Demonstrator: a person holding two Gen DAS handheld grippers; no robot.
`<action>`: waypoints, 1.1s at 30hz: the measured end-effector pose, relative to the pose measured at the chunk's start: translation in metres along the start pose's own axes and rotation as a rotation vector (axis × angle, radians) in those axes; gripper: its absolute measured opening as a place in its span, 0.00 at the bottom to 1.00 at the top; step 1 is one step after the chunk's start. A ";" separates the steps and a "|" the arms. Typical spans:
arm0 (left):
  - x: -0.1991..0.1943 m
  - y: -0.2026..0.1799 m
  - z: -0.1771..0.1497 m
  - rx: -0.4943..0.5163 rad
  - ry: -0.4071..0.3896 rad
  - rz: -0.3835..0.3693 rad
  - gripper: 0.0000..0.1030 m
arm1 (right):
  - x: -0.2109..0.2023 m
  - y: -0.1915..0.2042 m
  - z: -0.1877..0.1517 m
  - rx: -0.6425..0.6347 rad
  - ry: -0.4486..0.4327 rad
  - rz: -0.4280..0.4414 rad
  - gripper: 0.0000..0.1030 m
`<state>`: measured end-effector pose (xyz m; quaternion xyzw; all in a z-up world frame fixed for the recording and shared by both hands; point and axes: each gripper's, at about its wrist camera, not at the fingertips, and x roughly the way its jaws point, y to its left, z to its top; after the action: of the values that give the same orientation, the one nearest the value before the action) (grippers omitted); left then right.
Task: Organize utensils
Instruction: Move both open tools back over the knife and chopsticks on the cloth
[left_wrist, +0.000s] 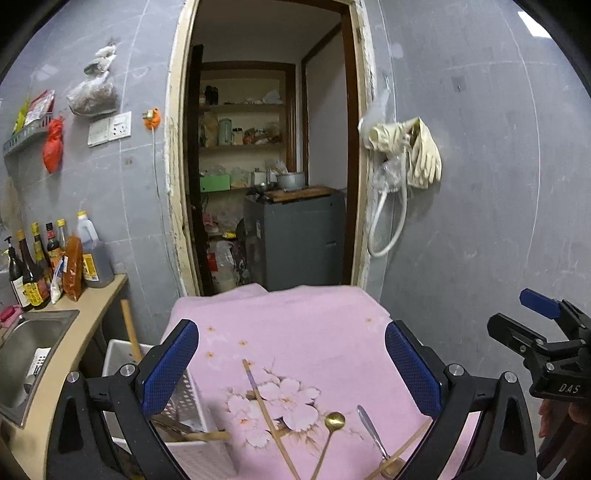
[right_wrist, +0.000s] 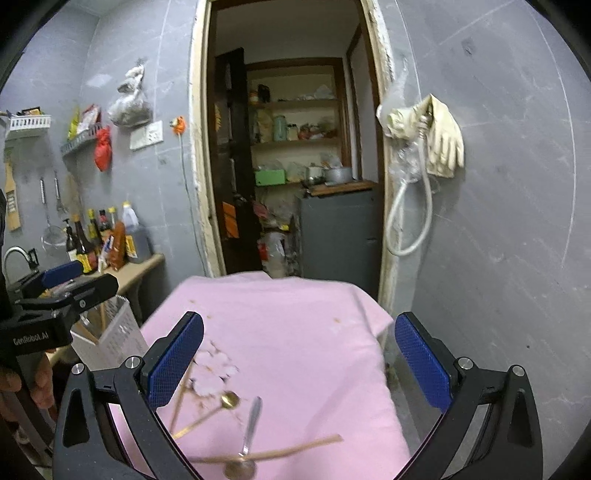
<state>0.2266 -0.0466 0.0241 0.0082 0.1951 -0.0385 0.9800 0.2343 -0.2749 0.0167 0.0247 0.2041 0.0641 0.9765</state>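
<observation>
Utensils lie scattered on the pink cloth (left_wrist: 314, 332) below both tools: a gold spoon (left_wrist: 330, 435), a silver spoon (left_wrist: 371, 430) and two wooden chopsticks (left_wrist: 267, 413), one crossing under the silver spoon's bowl at the near edge. Your left gripper (left_wrist: 291, 369) hangs above them with its jaws spread wide and nothing between the blue pads (left_wrist: 171, 363); your right gripper (right_wrist: 299, 363) is likewise wide open and empty over the same cloth. Judge the step in hand as selecting and descending on one utensil. Choose the gold spoon or the lone chopstick first, since neither appears pinned under another piece. Align the pads across the handle, not along it, and lower until both tips bracket the shaft before closing. Expect thin, hard, smooth metal handles that tend to slip or roll; the textured pad faces should help, so grip near mid-handle. The chopsticks are slender, light wood and may pivot if caught off-centre. The cloth is soft, printed with a pale flower motif, and it could bunch under the tips, so avoid pressing into it. The white perforated plastic basket (left_wrist: 192, 402) stands just beside the cloth on your left and already holds a few wooden pieces; treat it as the likely destination.
</observation>
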 end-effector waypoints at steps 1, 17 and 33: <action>0.002 -0.003 -0.002 0.002 0.006 0.000 0.99 | 0.002 -0.005 -0.004 0.007 0.013 -0.005 0.99; 0.034 -0.044 -0.022 0.098 0.100 0.017 0.99 | 0.036 -0.049 -0.074 0.122 0.208 0.015 0.99; 0.046 -0.070 -0.019 0.139 0.124 -0.048 0.99 | 0.056 -0.061 -0.105 0.215 0.300 0.026 0.99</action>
<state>0.2564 -0.1194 -0.0111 0.0738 0.2523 -0.0749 0.9619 0.2499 -0.3249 -0.1063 0.1219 0.3526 0.0573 0.9260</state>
